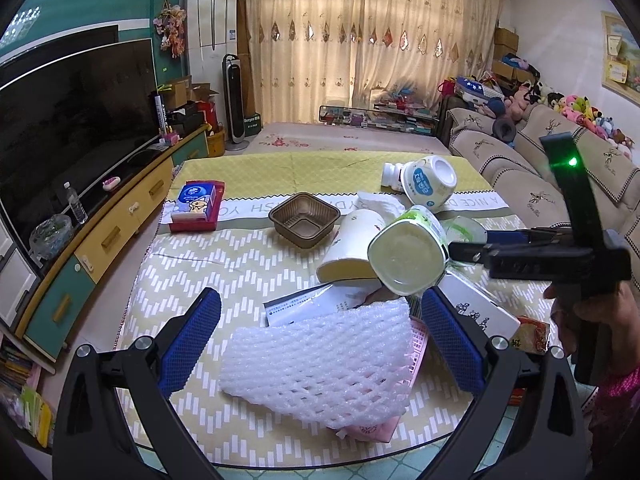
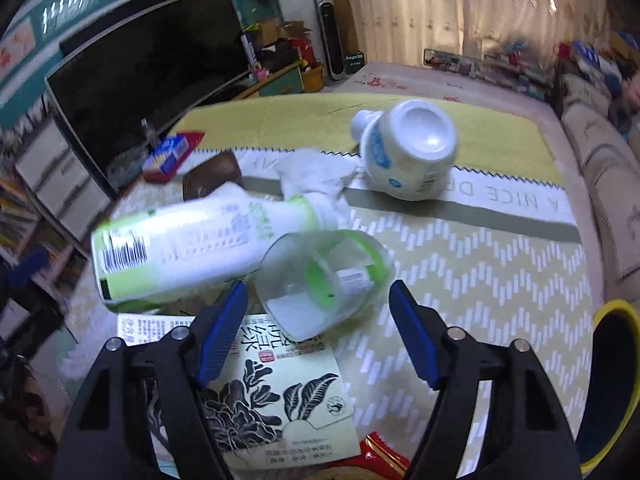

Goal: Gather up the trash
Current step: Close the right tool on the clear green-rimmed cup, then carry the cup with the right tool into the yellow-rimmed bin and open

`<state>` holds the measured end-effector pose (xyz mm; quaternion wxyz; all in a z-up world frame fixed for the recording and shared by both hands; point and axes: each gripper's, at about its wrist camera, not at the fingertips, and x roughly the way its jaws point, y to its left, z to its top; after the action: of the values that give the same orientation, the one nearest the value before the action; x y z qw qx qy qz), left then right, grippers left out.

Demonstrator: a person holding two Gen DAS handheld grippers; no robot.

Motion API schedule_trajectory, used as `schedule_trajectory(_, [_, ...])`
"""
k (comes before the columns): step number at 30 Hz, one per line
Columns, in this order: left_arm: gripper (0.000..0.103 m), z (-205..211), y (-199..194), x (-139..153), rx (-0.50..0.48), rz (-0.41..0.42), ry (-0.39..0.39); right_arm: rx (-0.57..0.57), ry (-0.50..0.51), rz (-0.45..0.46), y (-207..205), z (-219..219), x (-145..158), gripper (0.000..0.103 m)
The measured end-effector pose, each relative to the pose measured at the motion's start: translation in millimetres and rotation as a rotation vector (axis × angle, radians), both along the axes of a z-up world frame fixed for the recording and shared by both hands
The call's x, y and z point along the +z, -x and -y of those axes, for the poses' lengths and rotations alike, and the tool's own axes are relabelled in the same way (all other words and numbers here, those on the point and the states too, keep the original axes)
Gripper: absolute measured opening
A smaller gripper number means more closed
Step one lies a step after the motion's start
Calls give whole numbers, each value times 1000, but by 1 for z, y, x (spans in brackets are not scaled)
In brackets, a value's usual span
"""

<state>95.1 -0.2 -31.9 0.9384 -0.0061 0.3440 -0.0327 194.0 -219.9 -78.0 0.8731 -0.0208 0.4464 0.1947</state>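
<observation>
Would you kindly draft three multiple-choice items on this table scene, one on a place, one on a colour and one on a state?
1. Where does the brown tray sit?
A. Between the tissue pack and the lying bottles
B. On the sofa
C. Under the foam net

2. What colour are the pads on both grippers?
A. Red
B. Blue
C. White

3. How does the left gripper stand to the white foam net?
A. Shut on it
B. Open, with the net between its fingers
C. Far off, above the television

Answers:
1 A: the tray lies right of the tissue pack and left of the green-labelled bottle.
2 B: blue pads show in the left wrist view, and on the right gripper too.
3 B: both pads stand clear of the net's sides.
</observation>
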Motion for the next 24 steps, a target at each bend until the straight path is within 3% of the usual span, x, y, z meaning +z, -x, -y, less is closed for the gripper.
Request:
schedule_trajectory(6, [99, 1, 3, 1, -11, 7, 8, -50, 77, 55, -11, 11, -5, 70])
schedule_trajectory(12, [99, 2, -2, -2, -18, -6, 17, 40, 75, 74, -24, 7, -12, 67])
schedule_trajectory(15, [99, 5, -2, -2, -27, -6, 17, 51, 23, 43, -37, 13, -14, 67])
schedule_trajectory(18, [99, 9, -4, -2, -38, -12, 4, 15, -133, -41, -54, 35, -12, 66])
schedule_trajectory(24, [99, 16, -6, -2, -48, -14, 0, -61, -146, -74, -61, 40, -17, 53])
